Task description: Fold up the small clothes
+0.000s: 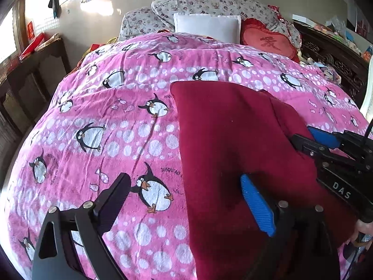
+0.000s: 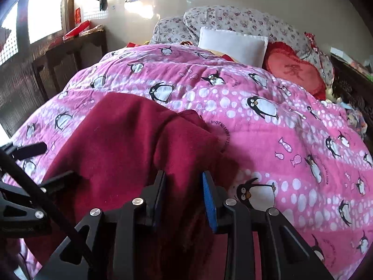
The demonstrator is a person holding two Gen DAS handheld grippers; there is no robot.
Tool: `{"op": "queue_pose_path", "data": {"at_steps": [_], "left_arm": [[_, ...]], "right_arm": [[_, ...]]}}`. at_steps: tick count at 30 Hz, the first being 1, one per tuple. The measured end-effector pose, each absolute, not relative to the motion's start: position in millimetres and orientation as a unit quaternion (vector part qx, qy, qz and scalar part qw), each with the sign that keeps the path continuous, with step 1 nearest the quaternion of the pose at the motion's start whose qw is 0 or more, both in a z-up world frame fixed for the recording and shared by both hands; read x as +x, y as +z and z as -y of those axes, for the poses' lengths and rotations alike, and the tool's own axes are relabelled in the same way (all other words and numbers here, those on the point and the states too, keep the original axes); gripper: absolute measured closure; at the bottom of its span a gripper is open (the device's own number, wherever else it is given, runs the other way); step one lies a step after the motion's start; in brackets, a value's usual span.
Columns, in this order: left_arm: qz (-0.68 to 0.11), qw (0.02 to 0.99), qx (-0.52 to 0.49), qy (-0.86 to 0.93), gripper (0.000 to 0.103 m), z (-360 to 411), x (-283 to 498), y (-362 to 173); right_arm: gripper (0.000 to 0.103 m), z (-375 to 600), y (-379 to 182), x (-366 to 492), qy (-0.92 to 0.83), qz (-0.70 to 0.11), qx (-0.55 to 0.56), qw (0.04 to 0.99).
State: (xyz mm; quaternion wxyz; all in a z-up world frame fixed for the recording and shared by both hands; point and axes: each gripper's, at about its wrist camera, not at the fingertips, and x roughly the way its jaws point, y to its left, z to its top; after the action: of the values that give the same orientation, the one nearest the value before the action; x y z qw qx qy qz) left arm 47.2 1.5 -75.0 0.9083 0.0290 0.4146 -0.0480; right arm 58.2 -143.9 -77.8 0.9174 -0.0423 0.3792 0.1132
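A dark red garment [image 1: 233, 140] lies partly folded on the pink penguin bedspread [image 1: 105, 121]. My left gripper [image 1: 184, 177] is wide open and holds nothing. Its blue pad [image 1: 256, 205] hovers over the garment, its black finger over the bedspread, and the garment's left edge runs between them. The right gripper [image 1: 300, 132] reaches in at the garment's right fold. In the right wrist view the right gripper [image 2: 183, 175] is shut on a bunched fold of the garment [image 2: 121, 140], and cloth fills the gap between its fingers. The left gripper [image 2: 58, 161] shows at the left edge.
At the bed's head sit a white pillow [image 1: 207, 26], a red heart cushion [image 1: 270, 42] and floral quilts [image 1: 209, 2]. A dark wooden table [image 1: 35, 70] stands left of the bed and a carved dark cabinet [image 1: 338, 58] right. A person's hand [image 1: 363, 228] holds the right gripper.
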Motion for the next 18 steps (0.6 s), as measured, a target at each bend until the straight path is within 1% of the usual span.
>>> {"op": "queue_pose_path", "data": {"at_steps": [3, 4, 6, 8, 10, 11, 13, 15, 17, 18], "left_arm": [[-0.414, 0.908, 0.028, -0.046, 0.007, -1.4, 47.0, -75.1], [-0.414, 0.909, 0.028, -0.044, 0.007, -1.3, 46.8, -75.4], [-0.412, 0.910, 0.031, -0.039, 0.007, -0.8, 46.0, -75.8], [-0.412, 0.910, 0.030, -0.038, 0.007, -0.9, 45.7, -75.8], [-0.413, 0.910, 0.026, -0.035, 0.007, -0.7, 44.6, -76.4], [-0.412, 0.910, 0.025, -0.034, 0.007, -0.8, 43.5, -76.6], [-0.412, 0.910, 0.024, -0.035, 0.007, 0.6, 41.7, -76.7], [-0.414, 0.910, 0.025, -0.032, 0.007, 2.8, 39.4, -76.5], [-0.408, 0.912, 0.031, -0.025, 0.007, 3.6, 33.4, -73.6], [-0.405, 0.913, 0.034, -0.024, 0.007, 3.6, 31.2, -72.1]], "right_arm": [[0.070, 145.1, -72.6, 51.7, 0.115, -0.379, -0.041, 0.917], [0.068, 146.5, -68.5, 47.9, 0.117, -0.379, -0.035, 0.917], [0.068, 148.7, -56.9, 33.5, 0.129, -0.375, -0.016, 0.918], [0.062, 150.6, -46.4, 13.5, 0.153, -0.365, -0.007, 0.918], [0.054, 146.6, -45.7, -3.9, 0.160, -0.362, -0.024, 0.918], [0.053, 144.8, -48.2, -9.1, 0.161, -0.363, -0.031, 0.917], [0.050, 139.7, -68.7, -16.3, 0.138, -0.379, -0.071, 0.912], [0.043, 142.6, -85.3, -12.4, 0.124, -0.392, -0.064, 0.909], [0.043, 151.6, -80.7, -14.4, 0.130, -0.388, -0.020, 0.912], [0.043, 152.9, -76.7, -16.7, 0.131, -0.383, -0.018, 0.914]]}}
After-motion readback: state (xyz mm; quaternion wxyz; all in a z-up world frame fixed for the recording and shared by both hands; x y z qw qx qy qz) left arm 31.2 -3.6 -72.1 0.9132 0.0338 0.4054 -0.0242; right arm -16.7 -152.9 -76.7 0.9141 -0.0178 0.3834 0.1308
